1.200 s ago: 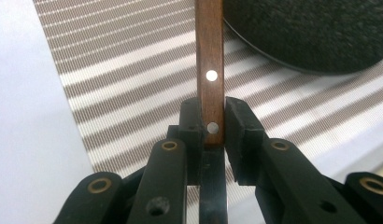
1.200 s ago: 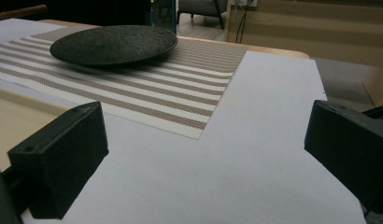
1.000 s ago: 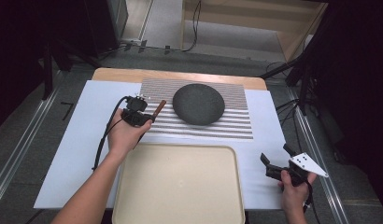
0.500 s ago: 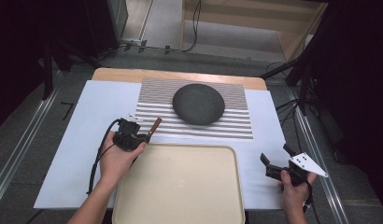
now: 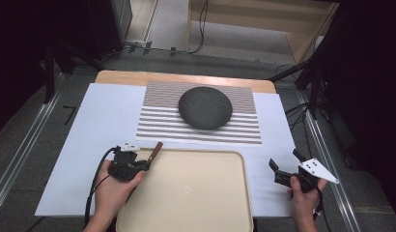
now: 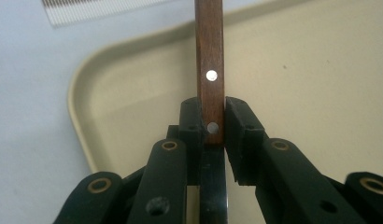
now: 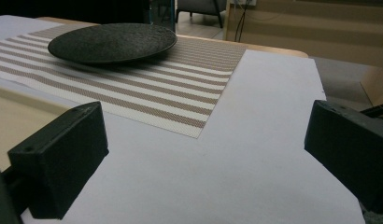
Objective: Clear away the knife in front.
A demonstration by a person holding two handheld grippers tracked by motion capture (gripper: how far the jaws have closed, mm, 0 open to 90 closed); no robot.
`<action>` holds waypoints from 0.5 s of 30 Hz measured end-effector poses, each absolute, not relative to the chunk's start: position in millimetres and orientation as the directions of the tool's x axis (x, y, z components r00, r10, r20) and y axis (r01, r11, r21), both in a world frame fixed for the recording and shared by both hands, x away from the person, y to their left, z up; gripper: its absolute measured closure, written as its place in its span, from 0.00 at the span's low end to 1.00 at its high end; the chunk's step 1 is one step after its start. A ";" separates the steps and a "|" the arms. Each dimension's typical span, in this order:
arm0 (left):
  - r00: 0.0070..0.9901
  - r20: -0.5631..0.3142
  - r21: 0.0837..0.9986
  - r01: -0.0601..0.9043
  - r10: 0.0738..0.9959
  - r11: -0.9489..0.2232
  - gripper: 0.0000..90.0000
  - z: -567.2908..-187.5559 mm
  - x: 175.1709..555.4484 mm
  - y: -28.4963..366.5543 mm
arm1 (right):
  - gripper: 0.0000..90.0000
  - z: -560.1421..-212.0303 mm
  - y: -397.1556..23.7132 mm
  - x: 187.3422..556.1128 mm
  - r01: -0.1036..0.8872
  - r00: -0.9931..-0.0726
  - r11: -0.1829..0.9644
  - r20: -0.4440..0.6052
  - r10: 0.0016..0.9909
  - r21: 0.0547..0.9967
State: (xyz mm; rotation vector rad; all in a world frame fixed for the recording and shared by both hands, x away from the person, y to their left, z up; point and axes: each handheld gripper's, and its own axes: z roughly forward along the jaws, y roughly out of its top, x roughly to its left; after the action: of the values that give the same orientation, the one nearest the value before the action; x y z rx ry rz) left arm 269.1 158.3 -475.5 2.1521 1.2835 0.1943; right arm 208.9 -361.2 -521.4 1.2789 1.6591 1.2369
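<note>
My left gripper (image 5: 146, 163) is shut on a knife with a brown wooden handle (image 5: 156, 149). It hovers at the left edge of the beige tray (image 5: 196, 153). In the left gripper view the jaws (image 6: 211, 121) clamp the riveted handle (image 6: 209, 56) near where the steel blade (image 6: 213, 191) starts. The handle points out over the tray (image 6: 297, 70). My right gripper (image 5: 283, 170) is held open over the white sheet to the right of the tray. Its jaws (image 7: 203, 154) stand wide apart with nothing between them.
A dark round plate (image 5: 205, 107) sits on a striped placemat (image 5: 157, 123) beyond the tray, and both appear in the right gripper view, plate (image 7: 110, 42) and placemat (image 7: 147, 93). White paper (image 5: 104, 121) covers the table. Metal rails flank the table.
My left gripper has moved back toward the person with the knife, from the placemat's left edge to the tray's left edge. The right gripper has stayed put.
</note>
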 end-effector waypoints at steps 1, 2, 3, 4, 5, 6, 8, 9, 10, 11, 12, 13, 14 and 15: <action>0.515 -0.184 0.577 0.746 0.837 -0.332 0.86 -476.5 265.5 158.6 | 0.00 -521.3 -361.0 208.8 0.302 -0.272 0.058 0.028 0.962 0.952; 0.513 -0.181 0.578 0.746 0.839 -0.331 0.86 -477.0 262.1 159.1 | 0.00 -521.3 -360.9 208.9 0.303 -0.271 0.060 0.026 0.962 0.951; 0.510 -0.183 0.580 0.746 0.841 -0.326 0.86 -477.8 259.1 159.9 | 0.00 -521.3 -360.9 208.9 0.303 -0.271 0.060 0.026 0.962 0.951; 0.506 -0.180 0.581 0.747 0.844 -0.324 0.86 -478.2 256.4 161.3 | 0.00 -521.3 -360.9 208.9 0.303 -0.271 0.059 0.026 0.962 0.951; 0.503 -0.178 0.580 0.748 0.846 -0.322 0.86 -478.9 254.2 162.9 | 0.00 -521.3 -361.0 208.8 0.303 -0.270 0.059 0.027 0.962 0.951; 0.498 -0.180 0.580 0.750 0.849 -0.317 0.86 -479.5 252.2 164.5 | 0.00 -521.3 -361.1 208.8 0.303 -0.270 0.060 0.026 0.963 0.951; 0.484 -0.188 0.578 0.758 0.855 -0.302 0.86 -481.1 248.3 168.2 | 0.00 -521.4 -360.9 208.9 0.303 -0.268 0.060 0.025 0.963 0.951; 0.474 -0.186 0.580 0.760 0.860 -0.294 0.86 -482.1 246.1 169.8 | 0.00 -521.4 -360.8 209.0 0.303 -0.268 0.061 0.024 0.963 0.951; 0.470 -0.190 0.578 0.763 0.862 -0.288 0.86 -483.4 244.2 171.2 | 0.00 -521.4 -360.7 209.0 0.303 -0.267 0.061 0.024 0.963 0.951; 0.465 -0.201 0.575 0.769 0.862 -0.280 0.86 -484.7 242.3 172.2 | 0.00 -521.4 -360.7 209.0 0.303 -0.267 0.061 0.024 0.963 0.951; 0.460 -0.201 0.574 0.771 0.865 -0.276 0.86 -486.3 240.6 172.5 | 0.00 -521.4 -360.8 208.9 0.303 -0.268 0.061 0.023 0.963 0.951; 0.456 -0.198 0.578 0.769 0.868 -0.272 0.86 -487.5 238.6 172.5 | 0.00 -521.4 -360.8 208.9 0.303 -0.267 0.059 0.025 0.963 0.951; 0.449 -0.197 0.582 0.769 0.872 -0.264 0.86 -487.8 237.0 172.4 | 0.00 -521.4 -360.8 209.0 0.303 -0.266 0.059 0.025 0.964 0.951; 0.449 -0.190 0.580 0.769 0.873 -0.269 0.86 -487.3 236.0 172.7 | 0.00 -521.4 -360.8 209.0 0.303 -0.266 0.060 0.024 0.964 0.951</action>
State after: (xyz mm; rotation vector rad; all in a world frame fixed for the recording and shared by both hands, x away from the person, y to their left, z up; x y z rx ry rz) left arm 236.0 172.7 -487.3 2.0911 1.3678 0.2203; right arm 209.0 -360.8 -521.4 1.2845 1.6568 1.2286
